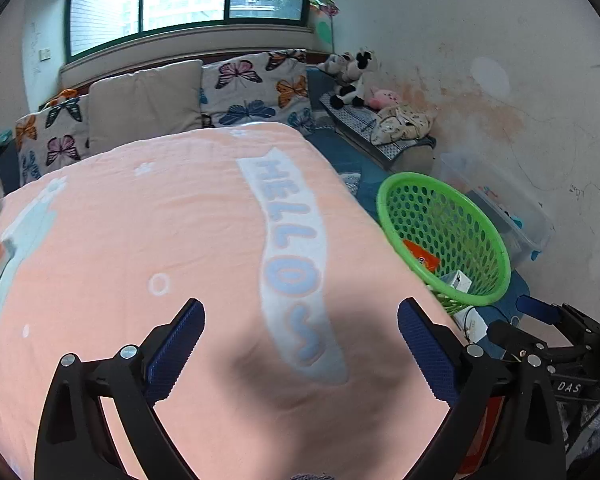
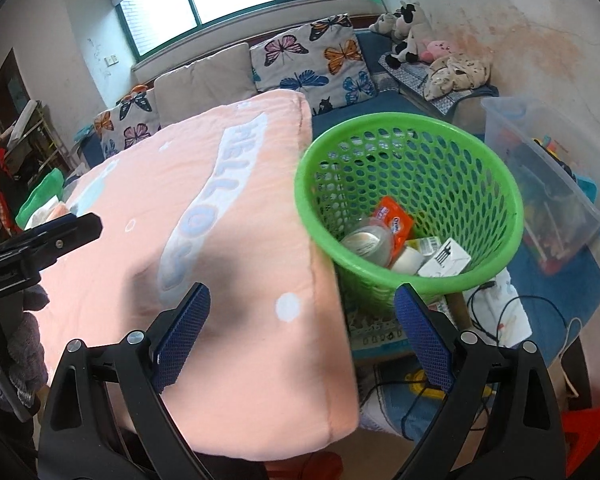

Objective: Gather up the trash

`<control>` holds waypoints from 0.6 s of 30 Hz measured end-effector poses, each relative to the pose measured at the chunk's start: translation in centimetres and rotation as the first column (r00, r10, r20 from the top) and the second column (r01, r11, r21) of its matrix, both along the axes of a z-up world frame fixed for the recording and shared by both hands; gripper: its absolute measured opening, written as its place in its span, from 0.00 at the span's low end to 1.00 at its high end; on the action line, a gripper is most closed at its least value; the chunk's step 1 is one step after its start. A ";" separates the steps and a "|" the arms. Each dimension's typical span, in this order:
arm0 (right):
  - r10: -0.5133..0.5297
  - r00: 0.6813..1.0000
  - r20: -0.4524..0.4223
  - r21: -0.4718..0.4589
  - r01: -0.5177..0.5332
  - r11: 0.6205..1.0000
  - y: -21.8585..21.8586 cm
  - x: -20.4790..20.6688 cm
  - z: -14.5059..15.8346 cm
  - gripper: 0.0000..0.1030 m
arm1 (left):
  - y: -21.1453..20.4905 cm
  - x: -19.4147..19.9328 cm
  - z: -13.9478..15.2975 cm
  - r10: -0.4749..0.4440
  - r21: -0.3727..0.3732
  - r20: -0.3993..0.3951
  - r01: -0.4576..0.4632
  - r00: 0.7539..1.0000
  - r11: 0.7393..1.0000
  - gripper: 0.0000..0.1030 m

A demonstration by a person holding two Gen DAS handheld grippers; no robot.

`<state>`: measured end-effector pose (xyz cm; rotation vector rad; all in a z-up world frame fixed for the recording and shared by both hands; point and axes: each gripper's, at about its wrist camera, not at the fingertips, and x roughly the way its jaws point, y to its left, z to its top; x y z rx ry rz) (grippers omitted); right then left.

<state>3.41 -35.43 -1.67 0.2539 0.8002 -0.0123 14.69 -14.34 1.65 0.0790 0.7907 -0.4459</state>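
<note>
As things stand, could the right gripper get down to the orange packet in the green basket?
Probably yes. The right gripper is open and empty, the green basket has no lid, and the orange packet lies on top of the other trash. Only the pink blanket's edge crowds the basket's near side.

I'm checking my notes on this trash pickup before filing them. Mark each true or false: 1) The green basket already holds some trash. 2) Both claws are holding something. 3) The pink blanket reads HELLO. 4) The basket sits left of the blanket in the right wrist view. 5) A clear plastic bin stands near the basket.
1) True: the green basket holds an orange wrapper, a white carton and other pieces.
2) False: the left claw and the right claw are both open with nothing between the fingers.
3) True: the pink blanket shows HELLO.
4) False: it sits to the blanket's right.
5) True: the clear plastic bin stands to the right of the basket.
</note>
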 end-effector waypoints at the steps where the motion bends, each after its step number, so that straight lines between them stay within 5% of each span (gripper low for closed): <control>1: -0.003 1.000 -0.001 -0.002 0.003 1.000 0.2 0.0 0.1 0.90 | 0.6 -0.3 0.1 0.009 -0.004 0.007 -0.009 1.000 1.000 0.92; 18: 0.011 1.000 0.026 -0.072 -0.009 0.997 4.7 -1.6 1.7 0.92 | 7.9 -5.0 1.1 0.140 -0.065 0.073 -0.136 0.987 0.989 0.93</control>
